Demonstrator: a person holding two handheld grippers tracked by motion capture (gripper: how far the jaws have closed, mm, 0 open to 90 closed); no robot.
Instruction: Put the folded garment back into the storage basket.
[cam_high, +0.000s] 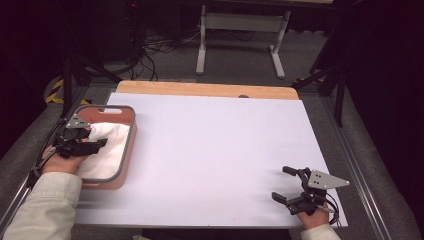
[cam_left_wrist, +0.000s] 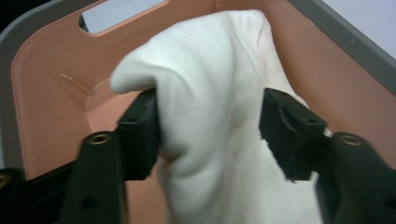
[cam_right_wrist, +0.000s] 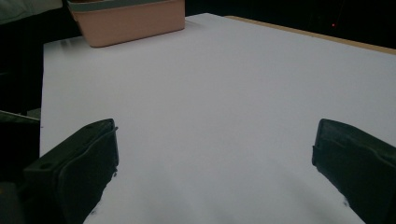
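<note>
Item: white cloth (cam_left_wrist: 219, 116), in pink basket (cam_high: 127, 150), left of frame | left gripper (cam_high: 82, 142): jaws apart astride cloth fold, one jaw possibly touching | cloth's long axis runs away between jaws | right gripper (cam_high: 287, 185): jaws apart, nothing between, lower right, well apart.

sleeves (cam_high: 45, 205): pale beige | tools (cam_high: 292, 192): black, brass screw holes | plates (cam_high: 325, 179): grey, three-cornered

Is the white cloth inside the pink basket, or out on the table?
Inside. The white cloth lies bunched within the pink basket, between the open fingers of the left gripper.
</note>
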